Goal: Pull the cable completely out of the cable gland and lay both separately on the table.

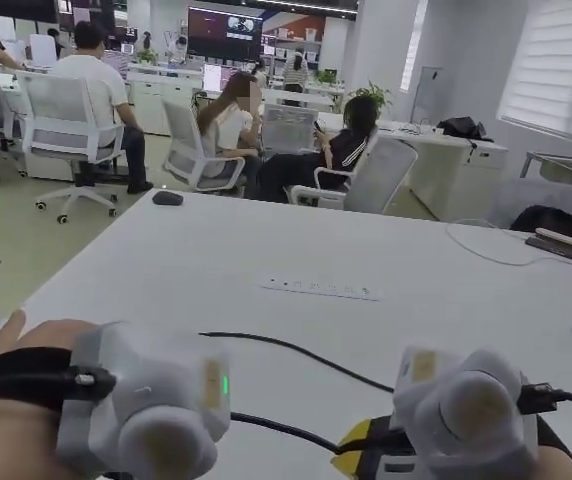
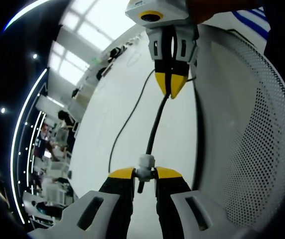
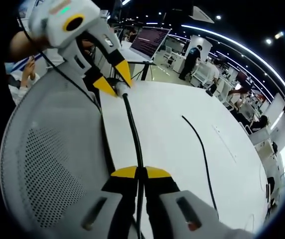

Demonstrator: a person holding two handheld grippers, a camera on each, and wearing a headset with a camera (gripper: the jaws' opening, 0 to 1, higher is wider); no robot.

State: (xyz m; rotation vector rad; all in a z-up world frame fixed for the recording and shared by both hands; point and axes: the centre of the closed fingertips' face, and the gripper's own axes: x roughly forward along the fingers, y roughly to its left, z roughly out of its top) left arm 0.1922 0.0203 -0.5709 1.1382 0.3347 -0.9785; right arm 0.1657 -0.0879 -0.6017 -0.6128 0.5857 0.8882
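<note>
At the near edge of the surface (image 1: 416,300), the left hand-held gripper (image 2: 145,173) is clenched on the white cable gland (image 2: 145,166), which sits between its yellow-tipped jaws. The black cable (image 2: 155,124) passes through the gland, and a short end shows on the side nearest the left gripper view's camera. From the gland the cable runs nearly straight to the right hand-held gripper (image 3: 140,173), whose jaws are pressed together on the cable itself, apart from the gland. Both are held up off the surface at its near edge, and neither the gland nor the gripped stretch of cable lies on it. Beside this stretch, both gripper views show a white mesh chair back (image 2: 247,149) close against the near edge.

In the head view the two hand-held grippers sit low at the near edge, the left towards the near left corner and the right towards the near right corner. A loose length of the cable lies in a gentle curve on the surface between them and just beyond.

Farther on, about the middle of the surface, a flat white power strip (image 1: 321,290) lies roughly parallel to the near edge. At the far edge, towards the left, lies a dark mouse (image 1: 167,198). Past the surface, seated people (image 1: 91,75) sit on white office chairs (image 1: 66,120) at other desks.
</note>
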